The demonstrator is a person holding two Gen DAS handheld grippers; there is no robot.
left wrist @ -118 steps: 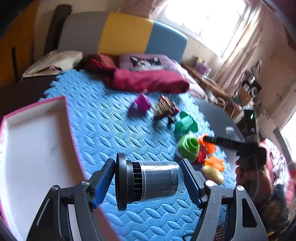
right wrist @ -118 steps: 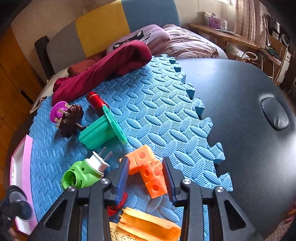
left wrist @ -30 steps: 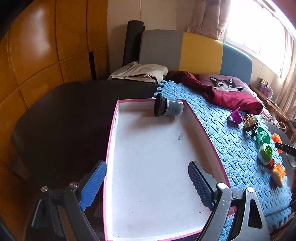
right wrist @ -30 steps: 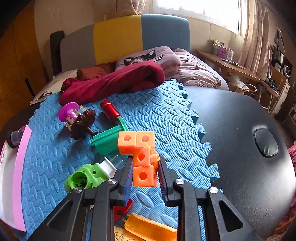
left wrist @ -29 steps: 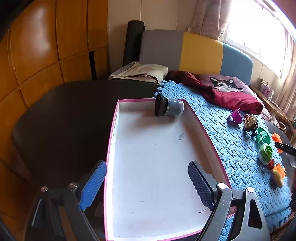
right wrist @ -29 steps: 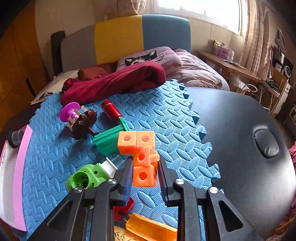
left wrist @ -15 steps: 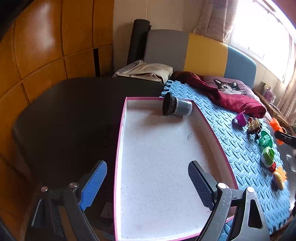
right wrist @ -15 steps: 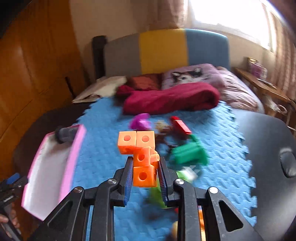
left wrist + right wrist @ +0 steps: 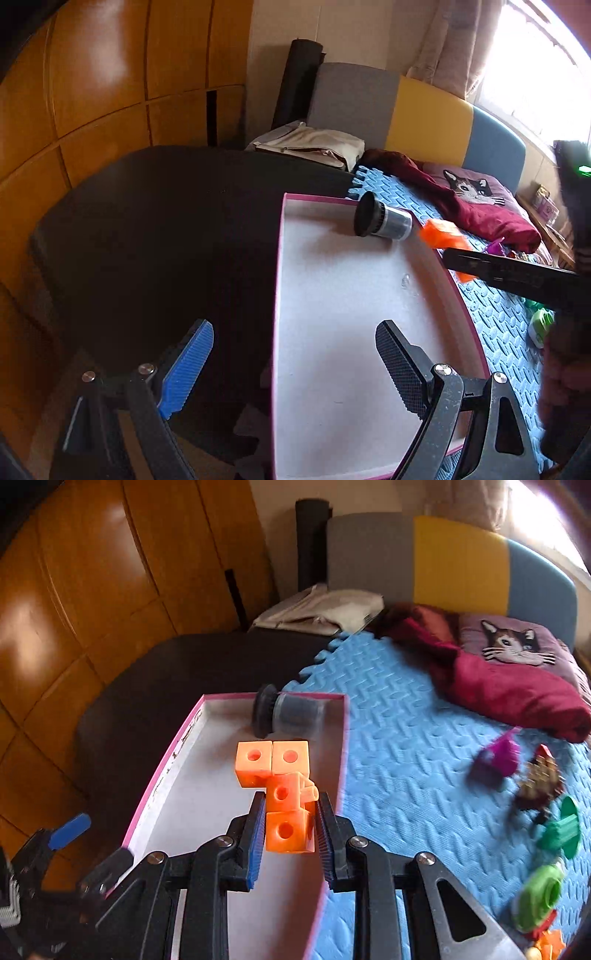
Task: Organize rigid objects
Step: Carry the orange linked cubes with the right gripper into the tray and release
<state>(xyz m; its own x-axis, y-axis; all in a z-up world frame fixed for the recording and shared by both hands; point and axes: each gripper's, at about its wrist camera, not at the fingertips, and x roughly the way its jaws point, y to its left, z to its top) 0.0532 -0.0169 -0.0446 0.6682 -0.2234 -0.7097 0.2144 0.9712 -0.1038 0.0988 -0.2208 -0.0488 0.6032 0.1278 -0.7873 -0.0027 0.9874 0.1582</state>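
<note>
The right gripper (image 9: 290,834), its jaws closed on the lowest cube of an orange plastic chain of linked cubes (image 9: 282,781), is holding that chain above the white pink-rimmed shallow tray (image 9: 207,797), while the left gripper (image 9: 295,365) is hovering wide open and empty over the tray's near end. A dark cylindrical jar with a black ribbed cap (image 9: 286,714) is lying on its side at the far end of the tray. Because only one cube is being pinched, the free cubes are at risk of swinging, snapping off, or striking the jar and rolling it on release.
</note>
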